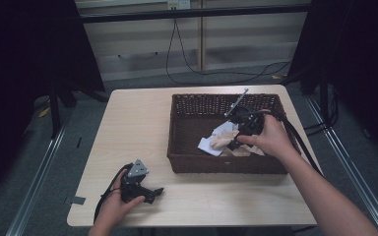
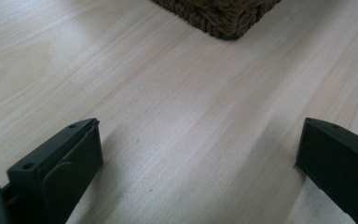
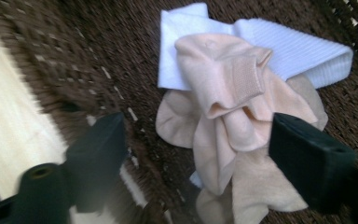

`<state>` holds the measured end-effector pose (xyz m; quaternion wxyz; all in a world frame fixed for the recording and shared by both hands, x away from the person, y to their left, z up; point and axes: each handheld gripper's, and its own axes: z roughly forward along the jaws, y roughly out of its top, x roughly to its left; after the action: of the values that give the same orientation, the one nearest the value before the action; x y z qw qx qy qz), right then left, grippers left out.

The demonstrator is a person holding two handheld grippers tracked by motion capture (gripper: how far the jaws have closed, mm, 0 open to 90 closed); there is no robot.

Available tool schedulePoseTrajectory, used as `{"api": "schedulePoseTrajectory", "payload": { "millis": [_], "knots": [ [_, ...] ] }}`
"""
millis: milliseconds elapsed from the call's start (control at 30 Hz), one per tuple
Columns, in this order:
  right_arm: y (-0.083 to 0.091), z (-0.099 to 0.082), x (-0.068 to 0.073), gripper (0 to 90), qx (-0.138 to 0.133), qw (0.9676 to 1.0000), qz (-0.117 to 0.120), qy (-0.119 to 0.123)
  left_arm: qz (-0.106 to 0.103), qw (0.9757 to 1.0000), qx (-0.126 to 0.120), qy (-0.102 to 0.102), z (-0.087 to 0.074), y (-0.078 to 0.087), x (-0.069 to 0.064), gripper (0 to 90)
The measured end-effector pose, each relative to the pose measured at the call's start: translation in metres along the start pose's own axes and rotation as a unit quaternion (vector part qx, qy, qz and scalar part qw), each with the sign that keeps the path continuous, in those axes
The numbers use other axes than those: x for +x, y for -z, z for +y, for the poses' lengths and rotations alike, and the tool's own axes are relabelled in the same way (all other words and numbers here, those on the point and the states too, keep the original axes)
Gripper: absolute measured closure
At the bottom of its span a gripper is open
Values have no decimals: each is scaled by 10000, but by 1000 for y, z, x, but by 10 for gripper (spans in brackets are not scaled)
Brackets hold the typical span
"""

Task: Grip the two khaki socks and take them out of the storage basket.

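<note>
- On the table [image 1: 128,118], a dark wicker basket [image 1: 187,164] is set toward the right half; its bare front wall is seen just past the left hand-held gripper, corner visible in the left gripper view [image 2: 223,21].
- Inside the basket, a loose pile of cloth is lying on the floor: a white ribbed sock [image 3: 289,51] underneath, a peach sock [image 3: 228,93] crumpled on top and spilling toward the camera of the right gripper view.
- The peach sock is located directly ahead of and below the right hand-held gripper [image 3: 196,163], between the lines of the two jaws; its bunched body runs roughly along the jaw direction, so it is straddled crosswise by the opening.
- The right hand-held gripper [image 1: 236,140] is held well open, though not at its widest; nothing is gripped, and no pad is seen pressing on cloth. One jaw overlaps the sock's edge in the picture; contact there cannot be told.
- The right hand is judged far nearer to the socks; a short drop onto the peach bunch is judged to be what the next move turns on.
- The left hand-held gripper [image 1: 145,192] is parked on the table at the near left, well apart from the pile, jaws wide and empty [image 2: 200,163].
</note>
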<state>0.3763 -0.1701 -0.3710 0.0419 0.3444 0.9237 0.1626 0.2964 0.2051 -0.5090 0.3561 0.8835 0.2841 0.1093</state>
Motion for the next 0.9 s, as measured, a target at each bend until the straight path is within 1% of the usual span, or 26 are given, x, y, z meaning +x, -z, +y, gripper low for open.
{"api": "schedulePoseTrajectory", "payload": {
  "millis": [33,67,200,233,267,367,400,433,467,533,600,633,667,700,733,767,800,833,867,900],
  "knots": [
    [-4,1,-1,232,19,10000,-17,25,4,10000,-2,0,0,0,0,0],
    [-9,2,-4,257,21,10000,13,27,2,10000,1,0,0,0,0,0],
    [-20,5,-8,318,92,9999,-23,-62,-13,10000,1,3,0,0,0,0],
    [-23,5,-10,330,104,9999,2,-74,-25,10000,-3,31,0,0,0,0],
    [-26,6,-11,352,114,9999,12,-102,-15,10000,1,6,0,0,0,0],
    [-31,7,-14,402,102,9999,-17,-131,-12,10000,1,3,0,0,0,0],
    [-32,8,-15,430,60,9999,-48,-146,-16,10000,1,8,0,0,0,0],
    [-33,8,-16,443,58,9998,-23,-177,-9,10000,-1,1,0,0,0,0],
    [-34,9,-17,443,86,9998,-17,-176,-10,10000,1,-2,0,0,0,0],
    [-38,9,-19,483,146,9997,-55,-193,-2,10000,0,2,0,0,0,0],
    [-41,10,-19,496,209,9996,-51,-172,-12,10000,-3,21,0,0,0,0],
    [-42,10,-19,524,247,9995,-63,-186,-2,10000,-1,4,0,0,0,0],
    [-44,10,-20,570,249,9995,-74,-159,-8,10000,-1,16,0,0,0,0],
    [-45,11,-19,619,313,9993,-91,-183,0,10000,-1,1,0,0,0,0],
    [-46,11,-20,660,311,9993,-74,-190,-8,10000,-2,17,0,0,0,0],
    [-48,11,-20,707,312,9993,-111,-191,-1,10000,0,1,0,0,0,0],
    [-48,12,-21,748,340,9992,-118,-157,-1,10000,-1,5,0,0,0,0],
    [-49,12,-21,760,356,9991,-132,-189,-3,10000,0,5,0,0,0,0],
    [-49,12,-21,771,356,9991,-169,-160,0,10000,0,2,0,0,0,0],
    [-49,12,-22,777,378,9990,-152,-168,-3,10000,0,5,0,0,0,0]
  ]
}}
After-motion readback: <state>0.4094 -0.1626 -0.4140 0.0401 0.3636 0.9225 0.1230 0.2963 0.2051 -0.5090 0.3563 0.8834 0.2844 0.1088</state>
